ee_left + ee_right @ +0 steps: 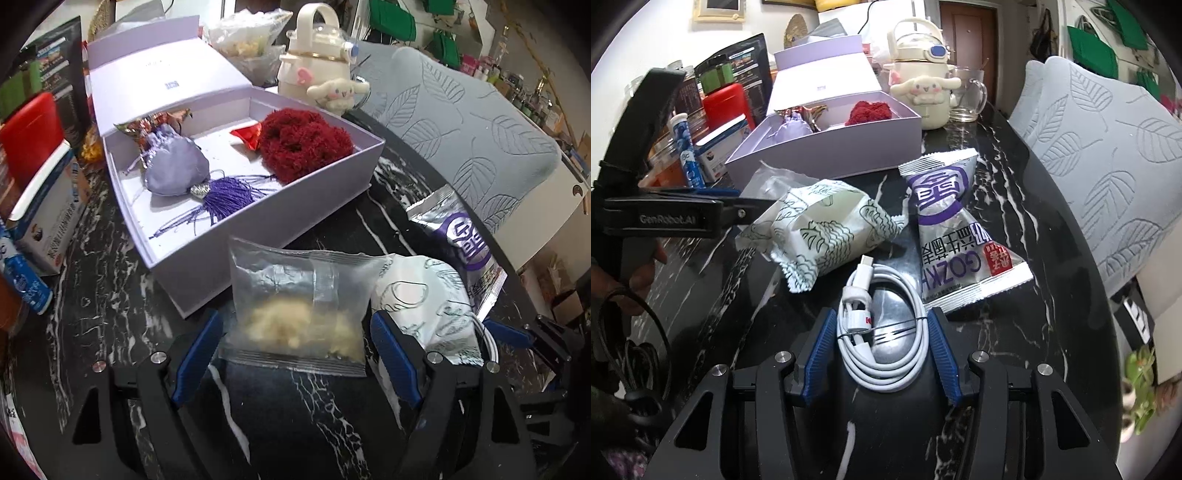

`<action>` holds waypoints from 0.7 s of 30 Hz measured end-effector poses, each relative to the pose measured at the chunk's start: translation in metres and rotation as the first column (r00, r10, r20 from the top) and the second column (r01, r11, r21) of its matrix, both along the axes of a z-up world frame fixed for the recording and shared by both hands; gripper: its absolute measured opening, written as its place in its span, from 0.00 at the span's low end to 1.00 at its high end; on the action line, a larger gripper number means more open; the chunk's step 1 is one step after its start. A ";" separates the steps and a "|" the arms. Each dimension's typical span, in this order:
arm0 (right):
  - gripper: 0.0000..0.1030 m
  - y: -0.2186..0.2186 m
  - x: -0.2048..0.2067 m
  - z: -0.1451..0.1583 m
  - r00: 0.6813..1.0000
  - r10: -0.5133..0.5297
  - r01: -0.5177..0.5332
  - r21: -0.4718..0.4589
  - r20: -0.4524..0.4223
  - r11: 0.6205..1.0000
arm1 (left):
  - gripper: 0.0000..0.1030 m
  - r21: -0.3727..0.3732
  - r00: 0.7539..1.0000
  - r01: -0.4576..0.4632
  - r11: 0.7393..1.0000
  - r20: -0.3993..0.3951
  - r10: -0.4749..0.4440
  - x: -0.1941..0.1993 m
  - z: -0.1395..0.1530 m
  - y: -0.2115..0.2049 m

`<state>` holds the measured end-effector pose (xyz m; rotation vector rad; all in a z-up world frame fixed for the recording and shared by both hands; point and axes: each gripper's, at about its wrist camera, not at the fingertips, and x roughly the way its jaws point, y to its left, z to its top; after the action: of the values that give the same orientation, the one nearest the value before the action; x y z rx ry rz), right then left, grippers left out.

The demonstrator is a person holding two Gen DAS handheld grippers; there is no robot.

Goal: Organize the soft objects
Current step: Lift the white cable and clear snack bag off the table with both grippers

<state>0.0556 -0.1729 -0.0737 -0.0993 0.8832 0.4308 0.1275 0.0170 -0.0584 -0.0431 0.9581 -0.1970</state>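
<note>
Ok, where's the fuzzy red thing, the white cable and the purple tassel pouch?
fuzzy red scrunchie [304, 142], left wrist view, on its fluffy middle.
coiled white cable [886, 332], right wrist view, on the right side of the coil.
purple tassel pouch [173, 168], left wrist view, on the satin body.

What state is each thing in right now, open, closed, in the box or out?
Box: lid open.
Red scrunchie: in box.
Purple pouch: in box.
Clear packet: on table, between left gripper fingers.
Cable: coiled, between right gripper fingers.
Silver packet: sealed, on table.
</note>
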 end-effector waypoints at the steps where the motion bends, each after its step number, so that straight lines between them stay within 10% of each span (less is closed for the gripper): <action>1: 0.49 -0.001 0.002 0.000 1.000 0.002 -0.002 -0.002 -0.002 1.000 | 0.80 -0.006 1.000 0.001 1.000 -0.011 -0.001 0.004 -0.003 0.000; 14: 0.63 0.001 0.011 -0.001 1.000 0.009 -0.009 -0.003 0.000 1.000 | 0.80 0.051 0.999 0.023 0.998 -0.042 -0.021 0.016 -0.016 -0.008; 21: 0.49 -0.002 0.011 -0.001 1.000 -0.014 0.015 -0.014 0.023 1.000 | 0.62 0.061 1.000 0.004 0.998 -0.015 -0.003 0.007 -0.015 -0.004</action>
<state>0.0662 -0.1747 -0.0747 -0.1109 0.8644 0.4091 0.1346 0.0130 -0.0735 0.0136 0.9782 -0.1704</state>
